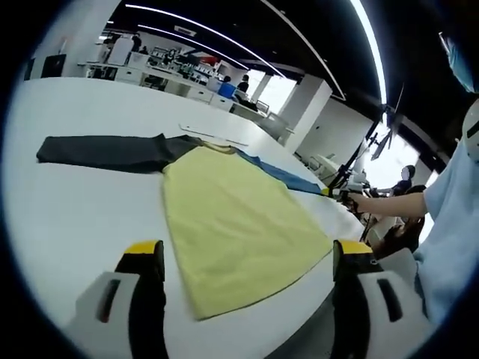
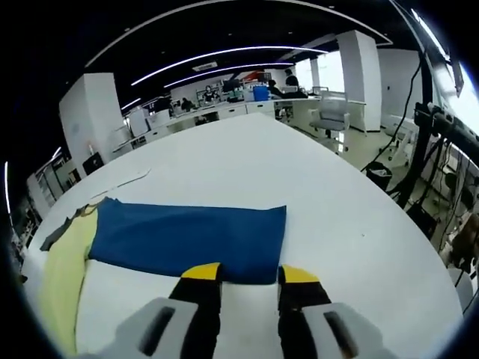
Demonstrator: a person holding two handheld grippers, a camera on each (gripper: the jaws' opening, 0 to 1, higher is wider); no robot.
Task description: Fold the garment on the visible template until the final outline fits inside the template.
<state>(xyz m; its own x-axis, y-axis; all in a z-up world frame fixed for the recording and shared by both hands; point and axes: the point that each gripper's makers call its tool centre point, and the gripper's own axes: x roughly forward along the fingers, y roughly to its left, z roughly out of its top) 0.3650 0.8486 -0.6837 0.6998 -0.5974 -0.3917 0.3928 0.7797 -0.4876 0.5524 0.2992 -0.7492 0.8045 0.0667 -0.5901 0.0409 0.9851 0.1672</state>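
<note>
I saw the garment (image 1: 232, 217) lying flat on the white tabletop (image 1: 82, 217), blue sleeve (image 2: 187, 239) outstretched. My left gripper (image 1: 247, 258) hung spread above the yellow hem; my right gripper (image 2: 251, 275), jaws narrowly parted, met the sleeve's edge. Desks (image 1: 172, 78) stood beyond.

White table (image 1: 82, 217) — yellow-bodied garment (image 1: 232, 224) lies spread flat on it.

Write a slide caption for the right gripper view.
The right gripper hovers, jaws apart, at the blue sleeve's near edge on the white table.
</note>
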